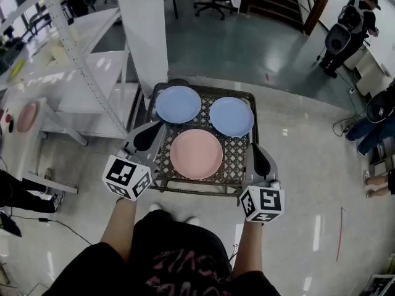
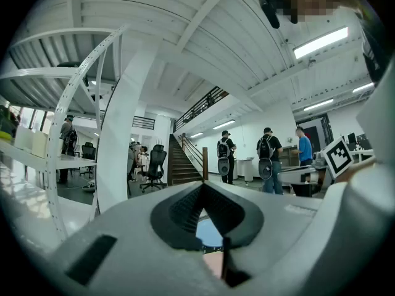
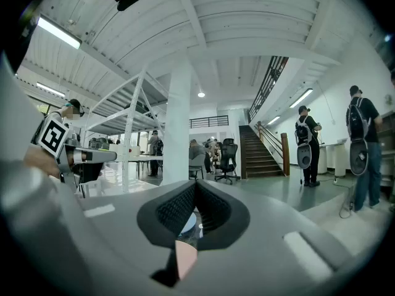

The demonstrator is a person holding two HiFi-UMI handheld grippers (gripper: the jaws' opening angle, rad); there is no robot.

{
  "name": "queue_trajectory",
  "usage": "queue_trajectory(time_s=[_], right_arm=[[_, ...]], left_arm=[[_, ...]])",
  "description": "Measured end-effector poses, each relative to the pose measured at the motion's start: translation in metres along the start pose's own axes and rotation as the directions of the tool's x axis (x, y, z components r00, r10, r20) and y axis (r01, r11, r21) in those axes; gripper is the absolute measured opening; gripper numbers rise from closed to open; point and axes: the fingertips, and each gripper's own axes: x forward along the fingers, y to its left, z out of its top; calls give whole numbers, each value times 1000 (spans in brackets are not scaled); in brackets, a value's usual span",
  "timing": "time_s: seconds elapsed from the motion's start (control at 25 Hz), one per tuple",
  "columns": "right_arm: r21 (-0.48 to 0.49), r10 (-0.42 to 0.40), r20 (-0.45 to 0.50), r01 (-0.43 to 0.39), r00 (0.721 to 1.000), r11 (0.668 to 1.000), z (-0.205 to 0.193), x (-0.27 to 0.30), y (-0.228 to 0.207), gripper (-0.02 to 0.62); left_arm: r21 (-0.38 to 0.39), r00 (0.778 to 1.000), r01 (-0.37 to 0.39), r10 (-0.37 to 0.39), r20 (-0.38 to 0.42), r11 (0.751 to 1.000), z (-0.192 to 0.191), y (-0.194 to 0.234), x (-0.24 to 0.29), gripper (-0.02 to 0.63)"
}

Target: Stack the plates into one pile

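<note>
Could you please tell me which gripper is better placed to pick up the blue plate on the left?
Probably the left. The left gripper, shut and empty, sits just beside that blue plate. The right gripper, also shut, is farther off, on the far side of the pink plate.

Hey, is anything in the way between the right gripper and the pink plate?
Nothing visible. The pink plate lies bare on the mesh table, just beside the right gripper, which is shut. Both blue plates sit farther back, off that path.
</note>
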Motion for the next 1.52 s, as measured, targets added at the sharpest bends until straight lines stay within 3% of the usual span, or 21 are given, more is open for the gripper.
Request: queue_trajectory(time_s=[0.64,1.12,1.52], right_arm=[[11,29,5,-29,1000,1000,-5,-1,6,9],[45,34,-50,-32,998,998,-29,9,3,11],[66,20,-112,-13,994,998,-55,31,2,11]], left_arm=[[-23,1000,-17,17,-8,1000,-3,-3,-5,-2],[-23,997,-42,41,-65,999,-24,5,-3,-2],[-44,992,-24,19,-126,999,-56,21,14,-2]])
